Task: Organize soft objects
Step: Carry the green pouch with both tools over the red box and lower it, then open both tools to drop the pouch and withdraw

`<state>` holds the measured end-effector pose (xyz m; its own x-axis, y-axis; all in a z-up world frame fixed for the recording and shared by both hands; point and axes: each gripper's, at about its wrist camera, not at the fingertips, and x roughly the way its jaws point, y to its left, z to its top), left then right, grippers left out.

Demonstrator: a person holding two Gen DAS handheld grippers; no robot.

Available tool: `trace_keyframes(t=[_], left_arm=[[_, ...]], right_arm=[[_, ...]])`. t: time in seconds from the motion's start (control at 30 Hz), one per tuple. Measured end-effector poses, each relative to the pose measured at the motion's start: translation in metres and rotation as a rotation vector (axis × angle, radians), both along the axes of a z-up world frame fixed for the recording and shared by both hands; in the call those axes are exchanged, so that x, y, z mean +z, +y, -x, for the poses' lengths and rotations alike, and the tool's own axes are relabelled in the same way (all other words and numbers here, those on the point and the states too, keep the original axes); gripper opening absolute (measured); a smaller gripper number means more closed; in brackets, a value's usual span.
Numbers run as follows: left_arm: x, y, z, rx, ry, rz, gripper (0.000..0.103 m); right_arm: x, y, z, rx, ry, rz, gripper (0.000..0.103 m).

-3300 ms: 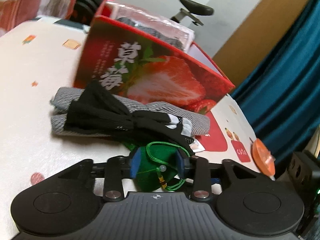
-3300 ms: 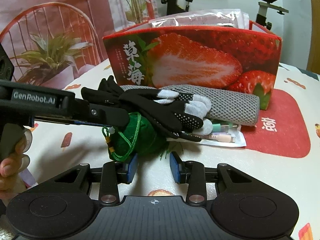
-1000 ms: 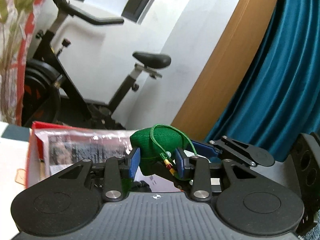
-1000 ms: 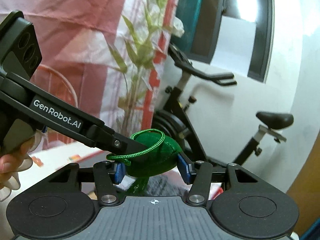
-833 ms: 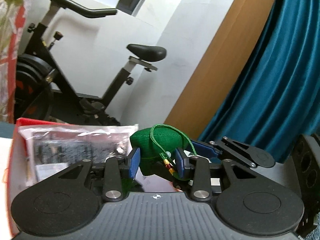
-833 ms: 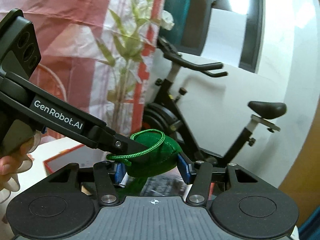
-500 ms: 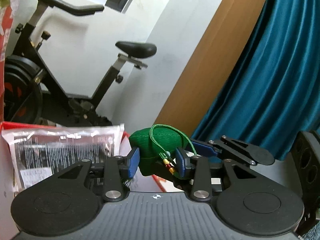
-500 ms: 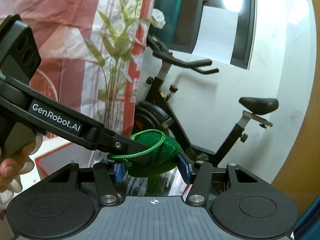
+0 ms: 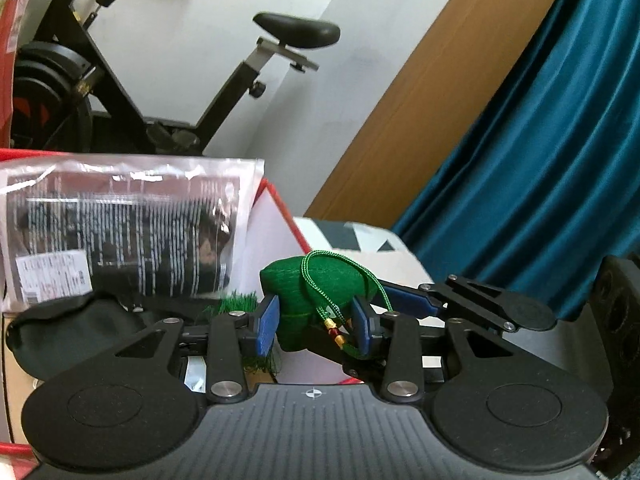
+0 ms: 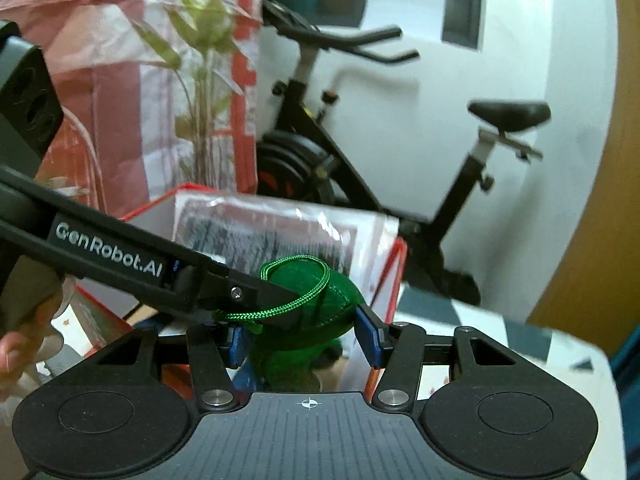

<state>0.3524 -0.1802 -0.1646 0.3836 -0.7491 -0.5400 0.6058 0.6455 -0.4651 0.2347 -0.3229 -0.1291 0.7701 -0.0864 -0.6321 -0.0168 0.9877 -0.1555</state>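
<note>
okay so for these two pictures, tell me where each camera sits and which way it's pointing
Left wrist: rides on the left tool, looking forward along its fingers at the green pouch clamped between them, the red box behind; the right tool reaches in from the right.
Right wrist: rides on the right tool, looking at the same pouch; the left tool and a hand show at left.
Shared: pouch, box, bagged item, exercise bike.
</note>
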Motion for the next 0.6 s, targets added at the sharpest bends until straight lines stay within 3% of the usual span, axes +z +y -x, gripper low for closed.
trace_keyframes(t=[0.27, 0.6], left_arm=[[-0.004, -0.004, -0.004, 0.022, -0.009, -0.04, 0.04], [0.017, 0.027, 0.019, 0.049, -0.133, -0.092, 0.041]], right_arm=[[-0.012, -0.008, 0.004, -0.08, 0.037, -0.025, 0.051], [0.001, -0.001, 0.02, -0.097, -0.02, -0.036, 0.052]])
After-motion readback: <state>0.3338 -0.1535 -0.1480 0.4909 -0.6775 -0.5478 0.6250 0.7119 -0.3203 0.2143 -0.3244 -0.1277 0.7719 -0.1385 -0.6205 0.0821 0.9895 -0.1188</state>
